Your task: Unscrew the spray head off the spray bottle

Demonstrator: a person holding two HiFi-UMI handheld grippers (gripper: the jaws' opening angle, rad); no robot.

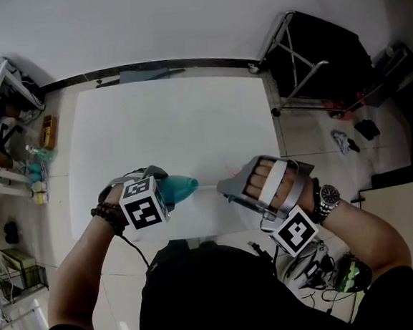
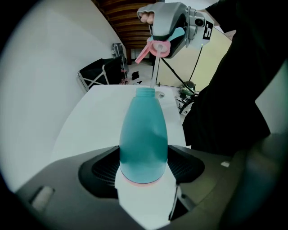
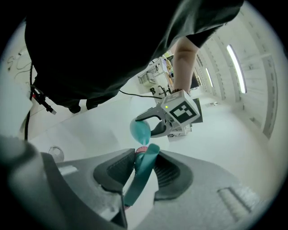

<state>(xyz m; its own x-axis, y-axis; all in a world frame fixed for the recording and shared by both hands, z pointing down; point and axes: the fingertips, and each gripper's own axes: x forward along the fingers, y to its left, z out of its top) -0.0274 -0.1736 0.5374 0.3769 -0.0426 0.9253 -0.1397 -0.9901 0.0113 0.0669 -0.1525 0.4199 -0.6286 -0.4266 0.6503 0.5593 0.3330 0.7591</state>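
The left gripper [image 1: 167, 188] is clamped round the base of the teal bottle [image 2: 143, 134], held over the near edge of the counter [image 1: 174, 127]. From above, the bottle's long axis runs left to right, open neck toward the right gripper [image 1: 229, 189] — which is closed on the pink spray head [image 2: 158, 47], apart from the neck.

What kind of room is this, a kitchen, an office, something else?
Probably a lab or workshop rather than a home: a plain white table on a tiled floor, a cluttered rack of gear and wires at the left, and loose cables on the floor beside the person.
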